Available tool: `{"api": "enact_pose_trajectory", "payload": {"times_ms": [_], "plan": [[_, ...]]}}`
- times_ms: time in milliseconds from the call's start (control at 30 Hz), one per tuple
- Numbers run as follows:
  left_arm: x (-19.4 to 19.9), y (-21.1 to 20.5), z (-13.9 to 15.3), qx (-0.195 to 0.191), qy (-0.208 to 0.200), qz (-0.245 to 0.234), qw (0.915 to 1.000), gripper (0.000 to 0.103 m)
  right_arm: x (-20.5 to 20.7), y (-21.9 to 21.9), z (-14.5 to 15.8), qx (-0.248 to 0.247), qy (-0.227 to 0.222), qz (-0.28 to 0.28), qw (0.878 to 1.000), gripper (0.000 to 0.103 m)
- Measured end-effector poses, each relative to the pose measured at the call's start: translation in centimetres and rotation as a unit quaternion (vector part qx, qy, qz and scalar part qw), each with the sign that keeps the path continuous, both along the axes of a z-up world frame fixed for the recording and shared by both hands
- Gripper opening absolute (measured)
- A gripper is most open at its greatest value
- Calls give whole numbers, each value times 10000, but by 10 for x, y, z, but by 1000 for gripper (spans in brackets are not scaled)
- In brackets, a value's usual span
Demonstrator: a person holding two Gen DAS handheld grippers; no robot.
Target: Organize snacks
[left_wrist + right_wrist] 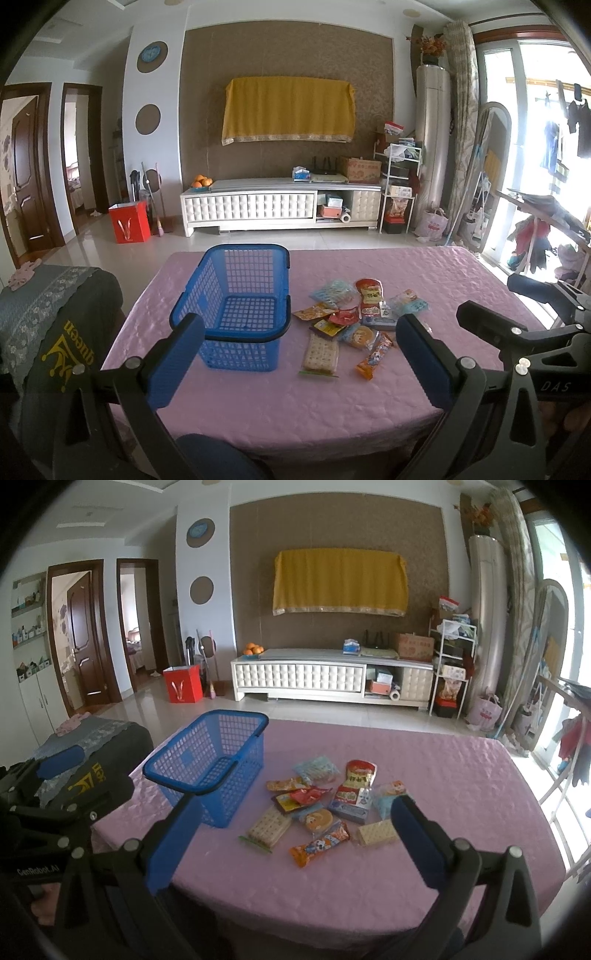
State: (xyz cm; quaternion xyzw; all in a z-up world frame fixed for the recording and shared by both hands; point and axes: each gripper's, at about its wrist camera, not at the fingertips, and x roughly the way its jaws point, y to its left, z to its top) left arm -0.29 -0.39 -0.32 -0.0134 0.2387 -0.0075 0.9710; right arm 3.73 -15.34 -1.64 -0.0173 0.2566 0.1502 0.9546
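Observation:
An empty blue mesh basket (240,354) (218,808) stands on the pink tablecloth (295,413) (443,782), left of centre. To its right lies a loose pile of several snack packs: a cracker pack (320,352) (269,827), an orange wrapped bar (375,356) (320,843), a red-and-white bag (370,293) (360,775), a pale blue pack (332,291) (316,770) and a wafer pack (376,832). My left gripper (301,354) hovers open above the table's near edge, holding nothing. My right gripper (291,842) is open and empty too, beside it on the right.
A chair draped in dark cloth (55,321) (103,753) stands against the table's left side. Beyond the table's far edge are tiled floor, a white TV cabinet (280,206) (332,679) and a red bag (129,221). A drying rack (546,218) stands at right.

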Motion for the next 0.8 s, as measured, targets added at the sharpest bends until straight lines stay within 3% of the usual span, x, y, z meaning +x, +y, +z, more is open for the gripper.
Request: {"api": "enact_pose_trajectory", "payload": {"times_ms": [800], "plan": [[-4, -1, 9, -58, -50, -74, 9999, 103, -5, -2, 3, 19, 23, 2, 10000, 103]]}}
